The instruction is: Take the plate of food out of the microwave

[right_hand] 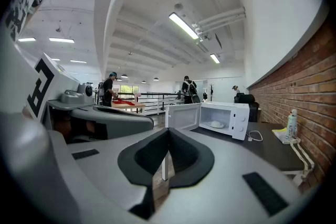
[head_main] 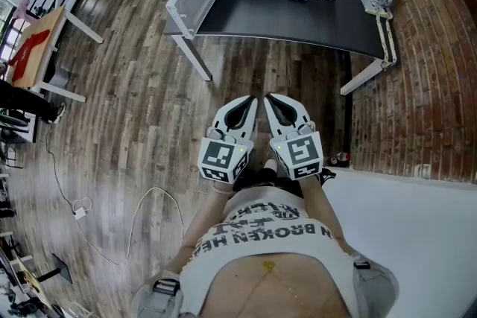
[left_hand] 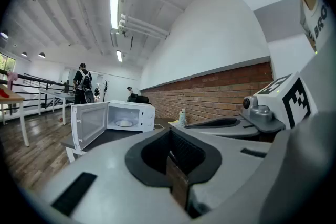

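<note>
A dark wooden plank floor (head_main: 134,100) runs through the open room. A red brick wall (head_main: 440,48) stands on the right, and a black-topped table with white legs (head_main: 298,18) stands near it. A wooden-topped table with white legs (head_main: 48,26) stands well apart at the left. Long fluorescent tube lights (left_hand: 114,5) glow on the white ceiling (left_hand: 63,18). A black metal railing (right_hand: 152,96) crosses the far end.
</note>
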Demonstrator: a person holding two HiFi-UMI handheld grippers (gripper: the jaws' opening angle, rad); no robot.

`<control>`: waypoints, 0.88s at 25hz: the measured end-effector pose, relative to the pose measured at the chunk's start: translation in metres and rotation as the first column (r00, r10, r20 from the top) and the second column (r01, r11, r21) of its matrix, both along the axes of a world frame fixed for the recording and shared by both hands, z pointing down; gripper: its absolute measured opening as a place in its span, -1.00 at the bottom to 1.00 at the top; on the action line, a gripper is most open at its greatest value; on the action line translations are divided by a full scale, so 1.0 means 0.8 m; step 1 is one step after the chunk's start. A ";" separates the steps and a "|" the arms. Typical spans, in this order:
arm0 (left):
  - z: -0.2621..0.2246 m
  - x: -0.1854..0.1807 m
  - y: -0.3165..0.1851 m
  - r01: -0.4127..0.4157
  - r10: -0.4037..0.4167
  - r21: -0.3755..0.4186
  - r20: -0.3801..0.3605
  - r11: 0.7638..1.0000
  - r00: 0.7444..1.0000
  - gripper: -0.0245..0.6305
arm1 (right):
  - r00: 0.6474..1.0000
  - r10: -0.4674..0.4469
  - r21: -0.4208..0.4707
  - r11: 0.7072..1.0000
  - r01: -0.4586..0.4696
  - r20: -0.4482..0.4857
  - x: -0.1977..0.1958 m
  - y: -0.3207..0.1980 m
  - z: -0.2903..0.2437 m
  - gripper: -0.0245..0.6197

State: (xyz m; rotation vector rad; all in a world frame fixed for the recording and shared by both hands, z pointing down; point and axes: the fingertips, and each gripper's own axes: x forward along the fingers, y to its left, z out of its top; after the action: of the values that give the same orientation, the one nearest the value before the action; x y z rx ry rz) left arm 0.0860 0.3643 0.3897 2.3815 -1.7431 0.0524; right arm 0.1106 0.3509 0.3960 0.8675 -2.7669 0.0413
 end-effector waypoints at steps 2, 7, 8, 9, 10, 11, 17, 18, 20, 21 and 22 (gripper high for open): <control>0.002 0.007 -0.004 0.004 -0.004 0.000 0.001 1.000 1.000 -0.91 | 1.000 -0.006 0.000 1.000 0.006 0.003 0.008 -0.004 0.001 -0.90; 0.009 0.032 -0.008 -0.002 0.002 0.003 -0.008 1.000 1.000 -0.91 | 1.000 -0.005 0.000 1.000 0.005 0.028 0.034 -0.013 0.004 -0.90; 0.009 0.037 -0.008 -0.004 0.004 0.005 -0.011 1.000 1.000 -0.91 | 1.000 -0.002 0.000 1.000 0.002 0.031 0.038 -0.015 0.005 -0.90; 0.009 0.040 -0.009 -0.005 0.005 0.006 -0.016 1.000 1.000 -0.91 | 1.000 0.004 -0.001 1.000 -0.004 0.031 0.042 -0.018 0.006 -0.90; 0.010 0.041 -0.010 -0.004 0.004 0.006 -0.022 1.000 1.000 -0.91 | 1.000 0.010 -0.002 1.000 -0.009 0.028 0.044 -0.022 0.007 -0.90; 0.011 0.042 -0.012 -0.002 0.002 0.005 -0.027 1.000 1.000 -0.91 | 1.000 0.014 -0.003 1.000 -0.014 0.023 0.046 -0.025 0.009 -0.90; 0.017 0.031 -0.030 0.014 -0.014 0.001 0.000 1.000 1.000 -0.91 | 1.000 0.000 -0.008 1.000 0.000 0.026 0.037 -0.048 0.009 -0.90; 0.015 0.028 -0.037 0.013 -0.013 0.006 0.008 1.000 1.000 -0.91 | 1.000 -0.003 -0.008 1.000 0.003 0.028 0.032 -0.055 0.009 -0.90; 0.012 0.020 -0.053 0.010 -0.010 0.015 0.014 1.000 1.000 -0.91 | 1.000 0.000 -0.008 1.000 0.000 0.031 0.023 -0.071 0.007 -0.90; 0.011 0.015 -0.062 0.007 -0.007 0.018 0.015 1.000 1.000 -0.91 | 0.999 0.004 -0.007 1.000 -0.004 0.032 0.018 -0.079 0.007 -0.90; 0.010 0.008 -0.072 0.004 -0.004 0.021 0.017 1.000 1.000 -0.91 | 0.999 0.009 -0.005 1.000 -0.009 0.032 0.012 -0.088 0.006 -0.90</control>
State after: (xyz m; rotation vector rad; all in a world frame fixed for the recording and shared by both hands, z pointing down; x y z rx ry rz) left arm 0.0926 0.3068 0.3979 2.3990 -1.7649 0.0541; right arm 0.1203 0.2802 0.4007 0.8859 -2.7918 0.0637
